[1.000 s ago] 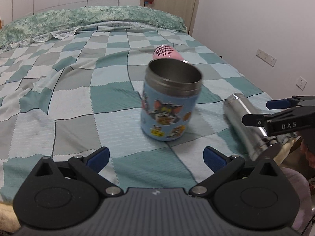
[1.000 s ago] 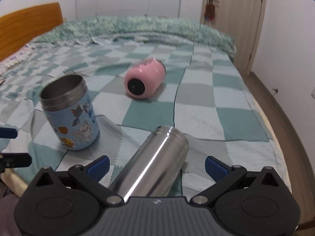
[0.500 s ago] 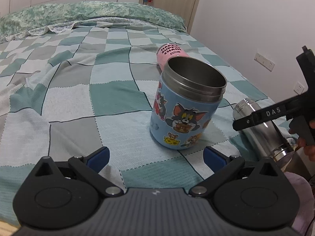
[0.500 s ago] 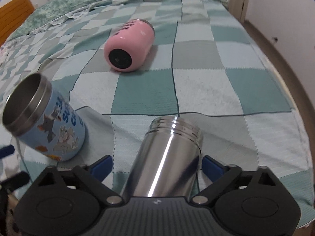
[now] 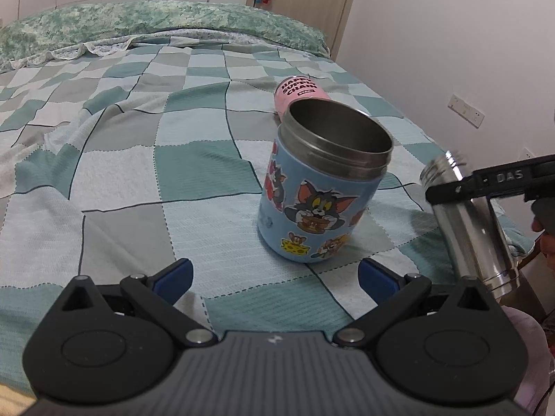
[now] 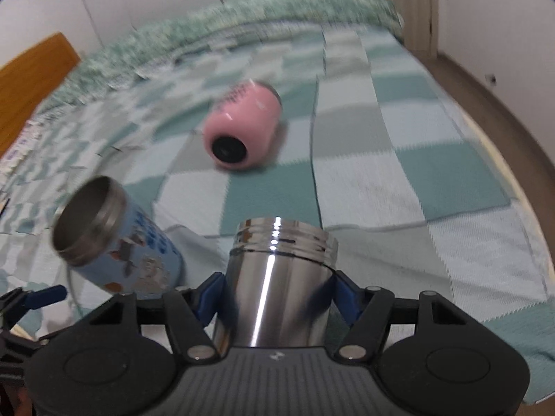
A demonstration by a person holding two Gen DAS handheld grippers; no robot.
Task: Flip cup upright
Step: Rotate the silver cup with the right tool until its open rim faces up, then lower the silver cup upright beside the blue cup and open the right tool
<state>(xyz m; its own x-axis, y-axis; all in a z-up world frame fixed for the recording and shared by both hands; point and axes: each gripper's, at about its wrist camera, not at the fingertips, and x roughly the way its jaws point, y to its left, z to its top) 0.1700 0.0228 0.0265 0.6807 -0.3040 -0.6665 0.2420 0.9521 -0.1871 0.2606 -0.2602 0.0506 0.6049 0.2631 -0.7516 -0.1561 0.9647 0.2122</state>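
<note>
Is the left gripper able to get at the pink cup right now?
Probably not directly: the left gripper is open, but the upright blue cartoon cup stands between it and the pink cup lying behind.

The left wrist view looks low across the bed (image 5: pixel 121 180) from its foot edge toward the pillow end. The right wrist view, blurred, looks the same way from farther right; both share the blue cup (image 5: pixel 319 190) (image 6: pixel 118 242) and pink cup (image 5: pixel 298 92) (image 6: pixel 242 131).

Blue cup (image 5: pixel 322 187) hides pink cup's (image 5: pixel 298 92) lower body.
</note>
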